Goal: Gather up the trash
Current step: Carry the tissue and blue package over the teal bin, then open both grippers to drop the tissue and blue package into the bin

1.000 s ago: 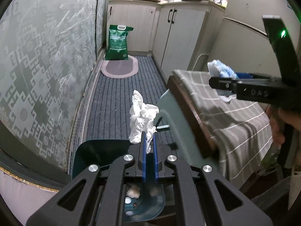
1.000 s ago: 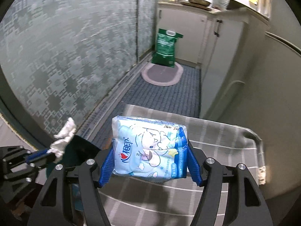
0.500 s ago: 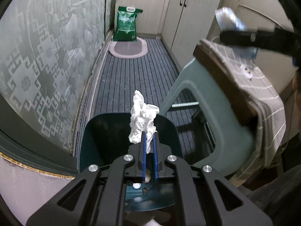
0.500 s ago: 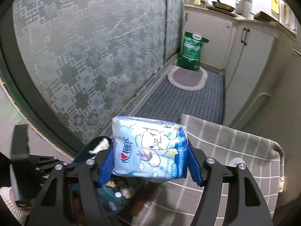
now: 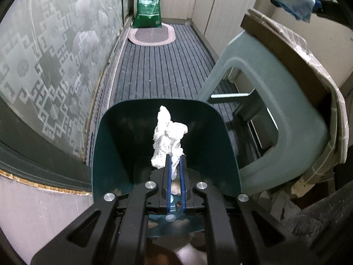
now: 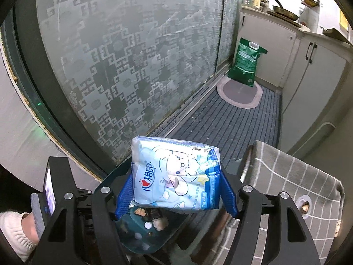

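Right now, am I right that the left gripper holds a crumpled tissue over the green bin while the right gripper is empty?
Not quite: the right gripper is not empty. The right wrist view shows it shut on a blue tissue pack. The rest holds: in the left wrist view the left gripper holds the crumpled tissue over the green bin.
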The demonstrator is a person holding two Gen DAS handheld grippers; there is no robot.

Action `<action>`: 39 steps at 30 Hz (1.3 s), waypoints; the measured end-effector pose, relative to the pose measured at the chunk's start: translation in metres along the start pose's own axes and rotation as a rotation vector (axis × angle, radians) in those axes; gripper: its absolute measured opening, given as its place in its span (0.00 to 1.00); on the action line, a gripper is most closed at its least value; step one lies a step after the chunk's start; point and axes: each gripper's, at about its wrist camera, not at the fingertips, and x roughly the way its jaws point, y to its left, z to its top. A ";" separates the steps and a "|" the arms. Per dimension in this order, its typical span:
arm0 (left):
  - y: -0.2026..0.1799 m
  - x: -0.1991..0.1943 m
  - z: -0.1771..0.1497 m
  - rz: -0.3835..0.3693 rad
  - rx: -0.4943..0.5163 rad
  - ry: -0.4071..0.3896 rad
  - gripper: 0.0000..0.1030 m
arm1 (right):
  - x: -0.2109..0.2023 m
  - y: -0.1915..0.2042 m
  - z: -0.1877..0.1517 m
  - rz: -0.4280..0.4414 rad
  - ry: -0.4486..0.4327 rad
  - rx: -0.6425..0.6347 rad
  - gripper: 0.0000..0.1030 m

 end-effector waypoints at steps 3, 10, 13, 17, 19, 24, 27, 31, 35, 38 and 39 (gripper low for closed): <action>0.001 0.004 -0.006 -0.002 0.014 0.026 0.09 | 0.008 0.007 -0.001 0.007 0.024 -0.015 0.66; 0.010 -0.002 -0.013 0.008 0.012 0.019 0.20 | 0.027 0.021 -0.004 0.022 0.075 -0.044 0.67; 0.018 -0.012 -0.011 0.011 -0.012 -0.008 0.20 | 0.036 0.027 -0.008 0.023 0.096 -0.057 0.67; 0.026 -0.029 -0.008 0.025 -0.039 -0.066 0.21 | 0.046 0.035 -0.011 0.010 0.117 -0.082 0.67; 0.029 -0.042 -0.005 0.025 -0.056 -0.109 0.21 | 0.053 0.038 -0.014 0.015 0.130 -0.087 0.67; 0.032 -0.075 0.003 0.031 -0.090 -0.213 0.21 | 0.069 0.047 -0.024 0.024 0.171 -0.107 0.67; 0.032 -0.092 0.008 0.026 -0.104 -0.256 0.20 | 0.077 0.053 -0.028 0.029 0.192 -0.124 0.67; 0.031 -0.110 0.012 0.019 -0.109 -0.305 0.18 | 0.084 0.058 -0.033 0.039 0.208 -0.135 0.67; 0.031 -0.119 0.013 0.017 -0.102 -0.331 0.13 | 0.094 0.068 -0.040 0.060 0.239 -0.155 0.67; 0.033 -0.124 0.013 0.025 -0.108 -0.344 0.12 | 0.102 0.072 -0.046 0.069 0.261 -0.165 0.67; 0.034 -0.125 0.013 0.026 -0.110 -0.348 0.12 | 0.105 0.073 -0.048 0.073 0.271 -0.166 0.67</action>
